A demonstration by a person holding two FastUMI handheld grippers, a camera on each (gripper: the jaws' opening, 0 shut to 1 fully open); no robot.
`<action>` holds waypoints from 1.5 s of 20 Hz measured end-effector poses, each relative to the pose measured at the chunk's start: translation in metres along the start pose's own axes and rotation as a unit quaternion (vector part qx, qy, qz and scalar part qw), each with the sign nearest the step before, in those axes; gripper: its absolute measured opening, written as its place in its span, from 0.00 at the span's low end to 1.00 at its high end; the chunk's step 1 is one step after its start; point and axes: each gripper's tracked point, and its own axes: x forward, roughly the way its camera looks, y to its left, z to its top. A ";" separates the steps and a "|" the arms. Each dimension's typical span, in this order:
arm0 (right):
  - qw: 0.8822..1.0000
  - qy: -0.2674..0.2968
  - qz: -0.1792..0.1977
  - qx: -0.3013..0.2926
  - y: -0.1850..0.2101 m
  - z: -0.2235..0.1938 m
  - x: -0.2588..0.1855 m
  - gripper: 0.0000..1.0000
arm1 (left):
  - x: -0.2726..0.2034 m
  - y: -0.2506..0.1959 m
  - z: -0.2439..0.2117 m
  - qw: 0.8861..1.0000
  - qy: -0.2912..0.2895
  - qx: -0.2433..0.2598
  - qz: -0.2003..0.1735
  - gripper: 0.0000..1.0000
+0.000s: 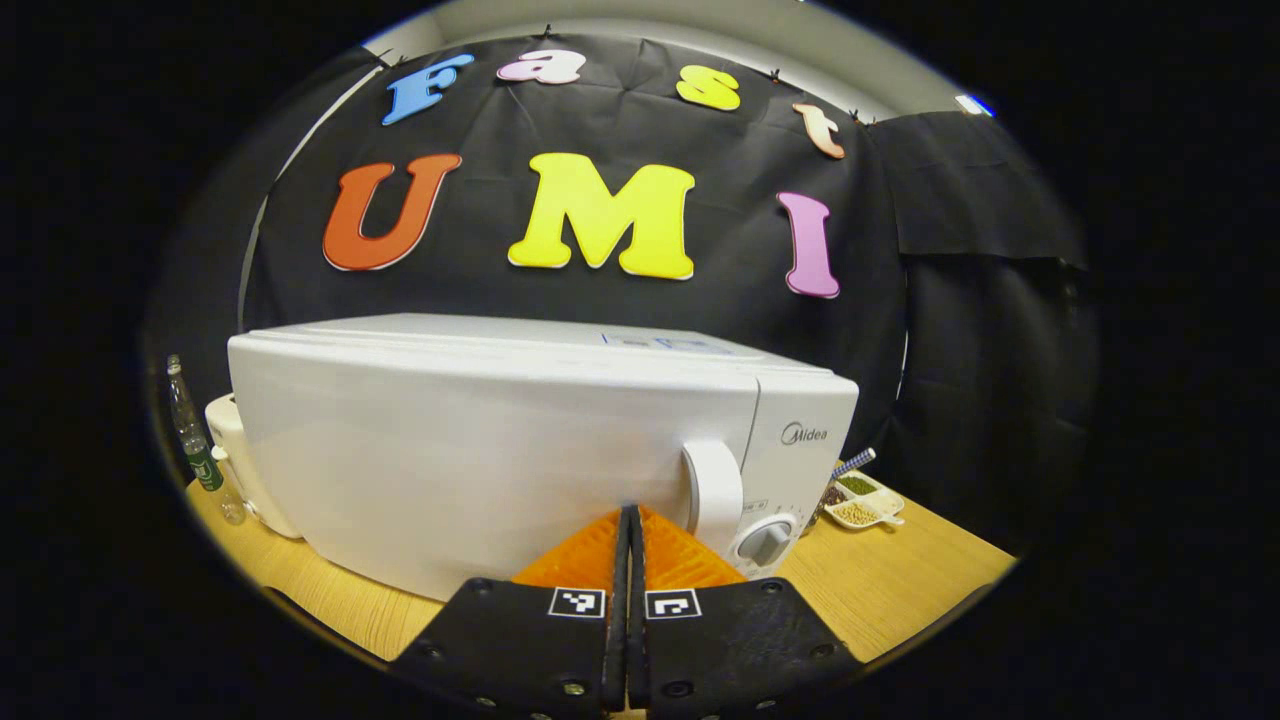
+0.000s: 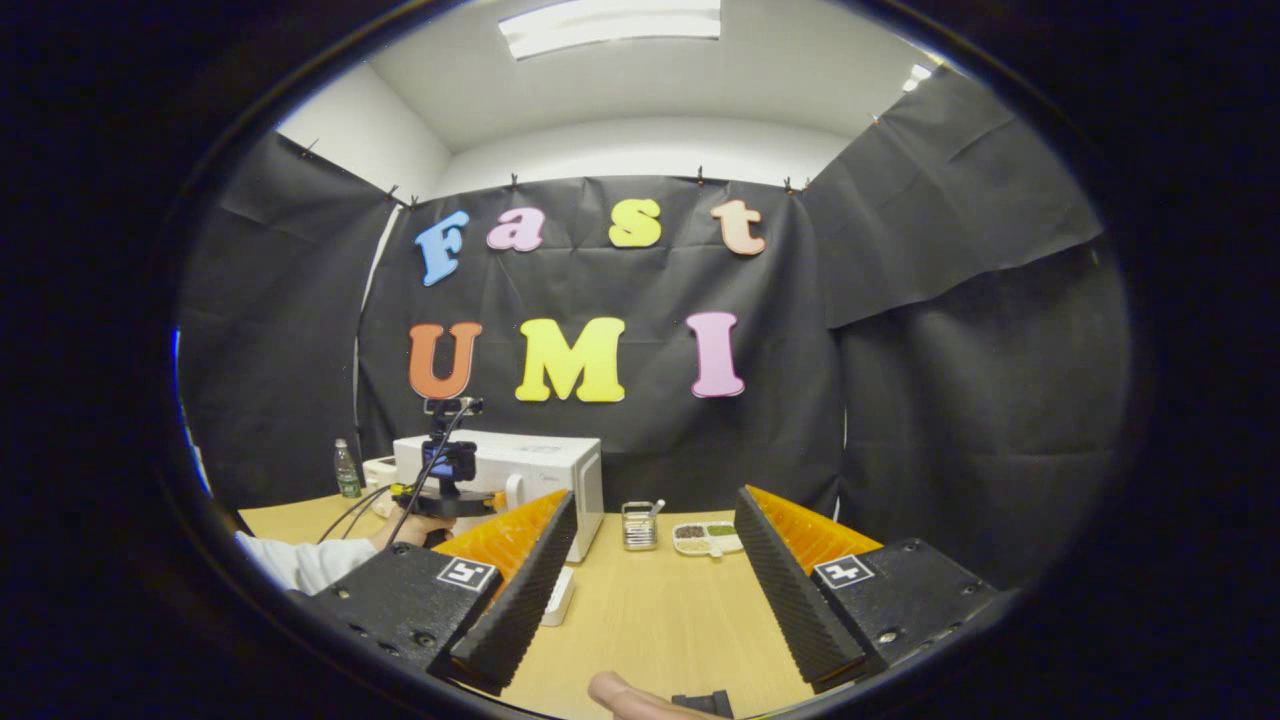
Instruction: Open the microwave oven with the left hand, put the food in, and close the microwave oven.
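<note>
Behind microwave [image 1: 520,440], bottle [image 1: 195,445] stands.

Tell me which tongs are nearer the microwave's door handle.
Left. The left tongs, shut, sit just before the door handle of the microwave. The right tongs, open, hang well back over the table.
</note>
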 end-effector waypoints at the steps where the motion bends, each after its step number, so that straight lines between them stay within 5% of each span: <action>1: 1.000 0.000 -0.001 0.003 -0.001 -0.001 0.001 1.00 | -0.003 0.000 0.000 1.000 -0.003 0.001 0.000 0.00; 3: 1.000 0.003 -0.004 0.004 0.001 -0.002 0.003 1.00 | -0.007 0.003 0.005 1.000 -0.001 0.017 0.007 0.00; 4: 1.000 0.006 -0.007 0.001 0.002 -0.002 0.005 0.90 | -0.014 0.002 0.010 1.000 -0.005 0.020 0.008 0.00; 5: 1.000 0.008 -0.010 0.001 0.004 -0.004 0.006 1.00 | -0.024 -0.002 0.018 1.000 -0.010 0.017 0.001 0.00; 6: 1.000 0.008 -0.011 0.003 0.006 -0.002 0.007 0.90 | -0.036 -0.005 0.028 1.000 -0.020 0.013 -0.003 0.00; 7: 1.000 0.009 -0.012 0.005 0.008 -0.001 0.006 1.00 | -0.049 -0.005 0.040 0.999 -0.031 0.012 -0.003 0.00; 11: 0.999 0.010 -0.032 0.008 0.011 0.003 0.000 1.00 | -0.118 -0.014 0.086 0.997 -0.074 0.000 -0.018 0.01; 13: 0.999 0.006 -0.031 0.013 0.019 0.009 -0.006 1.00 | -0.157 -0.006 0.105 0.995 -0.095 0.002 0.008 0.00; 14: 0.999 0.002 -0.031 0.011 0.023 0.015 -0.010 0.90 | -0.176 0.001 0.113 0.995 -0.103 0.005 0.017 0.48; 15: 0.999 -0.001 -0.031 0.008 0.027 0.020 -0.014 0.90 | -0.194 0.004 0.120 0.994 -0.107 0.008 0.030 0.80; 16: 0.999 -0.005 -0.033 0.005 0.030 0.026 -0.017 0.90 | -0.212 0.010 0.128 0.993 -0.106 0.012 0.042 0.77; 17: 0.999 -0.013 -0.035 0.002 0.034 0.033 -0.023 1.00 | -0.226 0.014 0.129 0.993 -0.106 0.017 0.053 0.96; 19: 0.999 -0.024 -0.038 -0.004 0.042 0.043 -0.034 0.90 | -0.259 0.022 0.136 0.991 -0.107 0.030 0.075 0.93; 20: 0.999 -0.028 -0.039 -0.008 0.046 0.049 -0.036 1.00 | -0.277 0.028 0.140 0.989 -0.108 0.038 0.092 0.93; 22: 0.998 -0.036 -0.040 -0.014 0.055 0.060 -0.038 1.00 | -0.311 0.040 0.148 0.984 -0.115 0.056 0.127 0.93; 24: 0.998 -0.041 -0.031 -0.020 0.068 0.067 -0.041 1.00 | -0.337 0.033 0.149 0.983 -0.118 0.064 0.126 0.93; 25: 0.999 -0.039 -0.028 -0.020 0.074 0.066 -0.039 0.90 | -0.351 0.028 0.146 0.984 -0.116 0.061 0.122 0.93; 29: 0.999 -0.019 -0.023 -0.017 0.091 0.065 -0.031 0.90 | -0.404 0.022 0.129 0.986 -0.095 0.049 0.125 0.93; 30: 0.999 -0.018 -0.021 -0.019 0.096 0.067 -0.031 1.00 | -0.416 0.023 0.122 0.986 -0.087 0.048 0.132 0.93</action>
